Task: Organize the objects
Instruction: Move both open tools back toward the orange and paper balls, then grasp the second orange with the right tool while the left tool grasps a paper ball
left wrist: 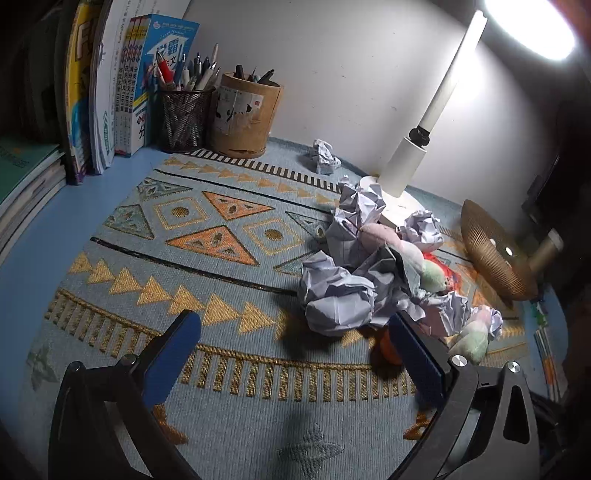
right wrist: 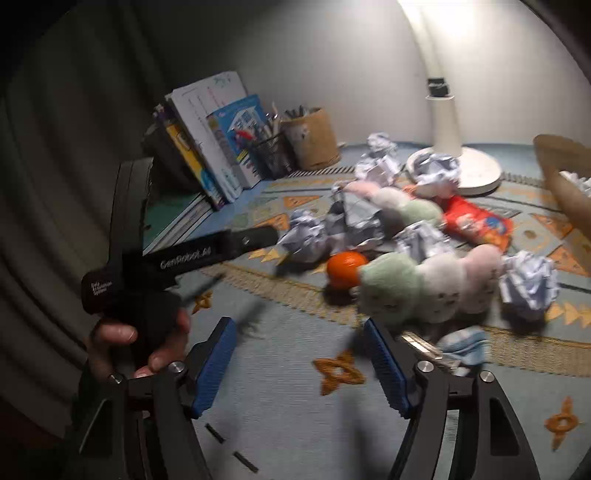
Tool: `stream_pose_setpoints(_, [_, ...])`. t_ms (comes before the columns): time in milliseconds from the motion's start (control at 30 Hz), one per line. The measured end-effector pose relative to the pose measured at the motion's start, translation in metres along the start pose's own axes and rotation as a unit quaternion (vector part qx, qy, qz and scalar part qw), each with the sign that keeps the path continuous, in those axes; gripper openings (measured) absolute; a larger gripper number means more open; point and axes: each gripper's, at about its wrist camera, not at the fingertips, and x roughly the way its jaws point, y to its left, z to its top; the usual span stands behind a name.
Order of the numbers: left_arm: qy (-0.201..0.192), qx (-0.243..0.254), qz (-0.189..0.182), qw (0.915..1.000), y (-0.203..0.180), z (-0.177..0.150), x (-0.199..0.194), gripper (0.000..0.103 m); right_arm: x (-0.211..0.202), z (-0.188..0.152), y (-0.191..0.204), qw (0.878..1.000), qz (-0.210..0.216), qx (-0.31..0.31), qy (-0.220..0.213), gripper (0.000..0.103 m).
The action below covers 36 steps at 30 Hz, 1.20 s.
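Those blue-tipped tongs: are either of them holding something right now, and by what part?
No. The left tongs and the right tongs both stand open over the patterned mat, with nothing between their pads.

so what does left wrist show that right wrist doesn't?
Left wrist only: the lit lamp head and the left gripper with its jaws open and empty.

Right wrist only: the hand holding the left gripper's black body, the red snack packet, and the right gripper, jaws apart with nothing between them.

Both: crumpled paper balls, orange ball, pastel plush toys, mesh pen cup, books, patterned mat.
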Motion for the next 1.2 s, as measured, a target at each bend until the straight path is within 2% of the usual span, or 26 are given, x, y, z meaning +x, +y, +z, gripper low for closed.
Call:
stream_pose_setpoints(33, [0.0,-0.008,-0.017,0.9998,0.003,0.004,0.0,0.101,0.014,0.002,0.006,1.0,0.004,0.002,0.011,0.061])
stream_pose_setpoints(67, [0.002,-0.016,-0.031,0.9994,0.006,0.007,0.001,0.101,0.026,0.005,0.008,1.0,-0.01,0.001,0.014,0.061])
stream_pose_setpoints(133, [0.006,-0.023,-0.043,0.9988,0.008,0.01,0.007,0.101,0.043,0.014,0.003,0.997,-0.07,0.013,0.014,0.061])
stream_pose_setpoints(233, [0.004,-0.022,-0.053,0.9983,0.007,0.006,0.02,0.101,0.055,0.029,-0.021,0.991,-0.122,0.051,0.014,0.061])
stream_pose_setpoints(267, [0.003,-0.022,-0.06,0.998,0.006,0.003,0.024,0.101,0.057,0.032,-0.027,0.99,-0.126,0.056,0.017,0.061])
stream_pose_setpoints(333, [0.026,-0.022,-0.063,0.9975,0.004,0.002,0.035,0.101,0.061,0.038,-0.037,0.99,-0.122,0.059,0.025,0.061])
stream_pose_setpoints(433, [0.009,-0.013,-0.067,0.9976,0.0,0.003,0.03,0.101,0.07,0.042,-0.042,0.991,-0.119,0.055,0.032,0.061])
stream_pose_setpoints(500, [0.018,-0.012,-0.064,0.9977,-0.002,0.002,0.033,0.101,0.076,0.043,-0.044,0.991,-0.117,0.053,0.036,0.061])
stream_pose_setpoints(533, [0.019,-0.011,-0.063,0.9978,-0.002,0.002,0.034,0.101,0.078,0.043,-0.043,0.991,-0.119,0.05,0.035,0.057])
stream_pose_setpoints(567, [0.019,-0.01,-0.065,0.9977,-0.002,0.002,0.033,0.101,0.078,0.043,-0.04,0.99,-0.128,0.039,0.033,0.039])
stream_pose_setpoints(600, [0.018,-0.012,-0.066,0.9976,-0.001,0.002,0.033,0.101,0.078,0.044,-0.037,0.99,-0.137,0.026,0.033,0.037])
stream_pose_setpoints(733, [0.025,-0.012,-0.069,0.9972,-0.001,0.002,0.034,0.101,0.065,0.037,-0.03,0.993,-0.116,0.011,0.029,0.037])
stream_pose_setpoints(833, [0.072,0.007,-0.096,0.9927,-0.01,0.004,0.046,0.101,0.041,0.023,-0.018,0.995,-0.093,0.004,0.016,0.037])
stream_pose_setpoints(867, [0.081,0.003,-0.101,0.9915,-0.012,0.006,0.051,0.099,0.032,0.017,-0.014,0.996,-0.087,-0.002,0.012,0.037])
stream_pose_setpoints(933, [0.079,0.011,-0.074,0.9941,-0.017,0.01,0.057,0.091,0.014,0.006,-0.008,0.997,-0.083,-0.009,0.002,0.037])
stream_pose_setpoints(967, [0.076,0.025,-0.063,0.9948,-0.02,0.011,0.06,0.074,0.005,0.001,-0.009,0.997,-0.082,-0.01,-0.003,0.037])
stream_pose_setpoints(1000, [0.075,0.038,-0.059,0.9947,-0.023,0.01,0.063,0.063,-0.005,-0.003,-0.012,0.997,-0.082,-0.008,-0.011,0.037])
stream_pose_setpoints(1067, [0.08,0.049,-0.07,0.9932,-0.026,0.008,0.062,0.05,-0.026,-0.008,-0.022,0.996,-0.09,-0.002,-0.027,0.037])
stream_pose_setpoints(1133, [0.068,0.049,-0.084,0.9929,-0.027,0.003,0.054,0.05,-0.05,-0.011,-0.035,0.993,-0.106,0.008,-0.05,0.037])
stream_pose_setpoints(1200, [0.047,0.057,-0.083,0.9938,-0.03,-0.002,0.038,0.05,-0.073,-0.013,-0.052,0.989,-0.123,0.019,-0.073,0.037])
